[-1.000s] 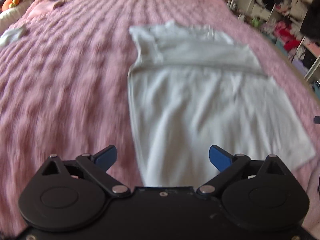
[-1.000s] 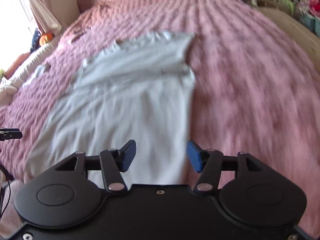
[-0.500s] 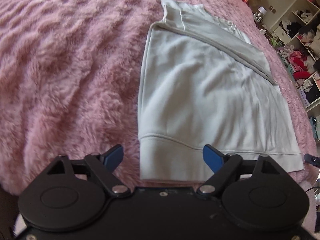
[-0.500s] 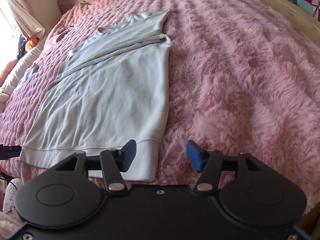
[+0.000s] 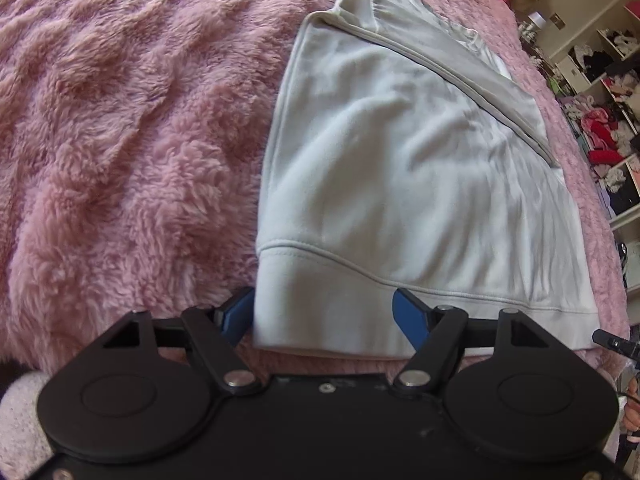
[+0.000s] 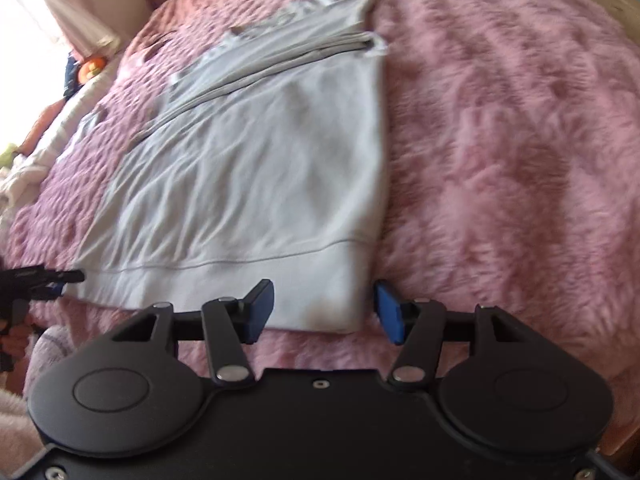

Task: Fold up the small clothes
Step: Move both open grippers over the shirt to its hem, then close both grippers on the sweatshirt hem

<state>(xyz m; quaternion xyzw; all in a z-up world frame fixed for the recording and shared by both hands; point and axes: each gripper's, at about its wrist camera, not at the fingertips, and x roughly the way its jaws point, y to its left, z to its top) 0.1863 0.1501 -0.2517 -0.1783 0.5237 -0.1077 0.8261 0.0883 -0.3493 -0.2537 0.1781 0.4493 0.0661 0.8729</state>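
A pale grey sweatshirt (image 5: 400, 168) lies flat on the pink fluffy bedspread (image 5: 120, 120), sleeves folded across its upper part and the hem band nearest me. My left gripper (image 5: 324, 314) is open, its jaws straddling the hem's left corner. In the right wrist view the sweatshirt (image 6: 256, 168) lies the same way, and my right gripper (image 6: 324, 310) is open with its jaws on either side of the hem's right corner. Neither holds cloth. The left gripper's tip (image 6: 48, 278) shows at the hem's far left.
Shelves with clothes (image 5: 600, 92) stand beyond the bed's right side. Bedding and an orange object (image 6: 90, 68) lie by the bright window at the far left. The bedspread (image 6: 500, 140) stretches wide to the right of the sweatshirt.
Both grippers have dropped lower and closer to the near hem; each now straddles a hem corner. Both stayed open.
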